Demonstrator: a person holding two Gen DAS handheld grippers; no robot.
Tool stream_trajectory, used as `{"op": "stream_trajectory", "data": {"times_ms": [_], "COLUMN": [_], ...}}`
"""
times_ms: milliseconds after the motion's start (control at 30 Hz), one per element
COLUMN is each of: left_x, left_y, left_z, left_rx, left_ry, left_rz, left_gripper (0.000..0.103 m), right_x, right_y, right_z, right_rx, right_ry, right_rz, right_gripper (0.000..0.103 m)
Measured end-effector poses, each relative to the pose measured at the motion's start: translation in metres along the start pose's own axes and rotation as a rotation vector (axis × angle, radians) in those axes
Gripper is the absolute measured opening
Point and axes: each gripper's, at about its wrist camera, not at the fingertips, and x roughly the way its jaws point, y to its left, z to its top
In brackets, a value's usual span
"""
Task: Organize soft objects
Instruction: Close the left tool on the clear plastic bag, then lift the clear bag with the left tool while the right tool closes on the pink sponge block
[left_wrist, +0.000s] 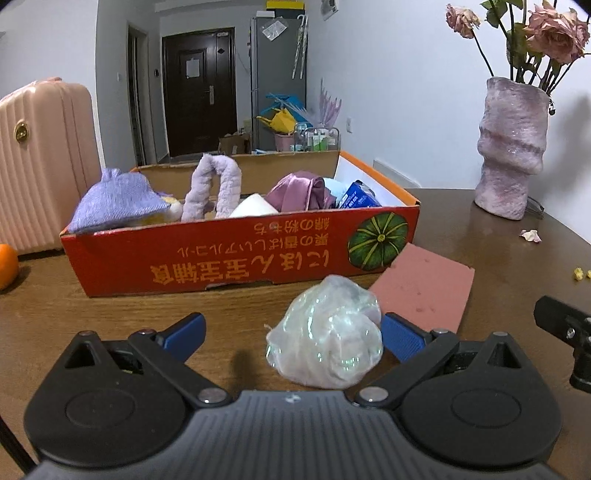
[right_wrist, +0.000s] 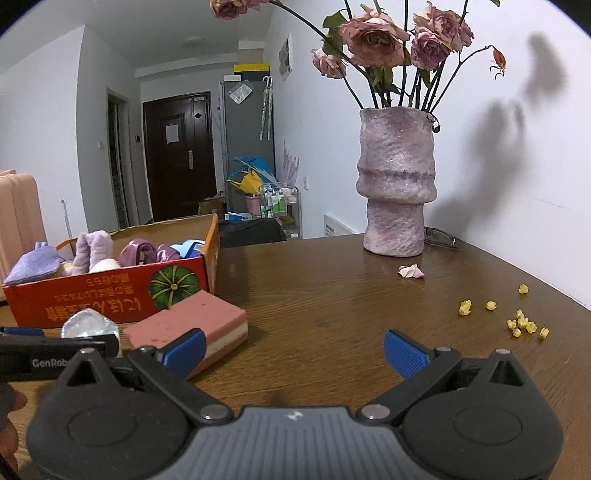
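The crumpled iridescent bundle (left_wrist: 325, 334) sits on the wooden table (left_wrist: 122, 317), just in front of the red cardboard box (left_wrist: 221, 254) and beside the pink sponge block (left_wrist: 424, 291), which lies against the box's near corner. The left gripper (left_wrist: 293, 332) has its jaws spread wide around the bundle; the right-hand blue pad (left_wrist: 400, 334) is touching or nearly touching it, while the other pad stands well apart, leaving bare table on that side. The box already holds a purple knit piece (left_wrist: 118, 201), a lilac fuzzy loop (left_wrist: 214, 188) and a mauve cloth (left_wrist: 299, 192). The right gripper (right_wrist: 293, 349) hangs released over open tabletop, its left finger just beside the sponge block. Further right the table runs clear to a pink vase (right_wrist: 397, 181) near the wall, with yellow bits (right_wrist: 521, 323) scattered close to the edge.
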Motion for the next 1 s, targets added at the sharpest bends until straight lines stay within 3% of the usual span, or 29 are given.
{"op": "stream_trajectory", "data": {"times_ms": [67,233,400,700,1000], "left_x": [0.001,0.005,0.005,-0.002,-0.017], "left_y": [-0.002,-0.006,-0.008,-0.012,-0.005], "left_z": [0.001,-0.001,-0.003,-0.006,-0.003], "left_rx": [0.012,0.041,0.054,0.087,0.067], "left_ry": [-0.005,0.017,0.02,0.002,-0.069], "left_rz": [-0.01,-0.056,-0.08,-0.074,-0.04], "left_gripper": [0.095,0.064,0.05,0.045,0.044], "right_x": [0.002,0.002,0.002,0.004,0.006], "right_y": [-0.001,-0.001,-0.002,-0.004,-0.007], "right_z": [0.001,0.0,0.0,0.001,0.001], "right_rx": [0.002,0.003,0.007,0.025,0.038], "right_ry": [0.002,0.003,0.005,0.014,0.023], "right_rz": [-0.002,0.001,0.004,0.015,0.031], "right_gripper": [0.103,0.103,0.103,0.103,0.103]}}
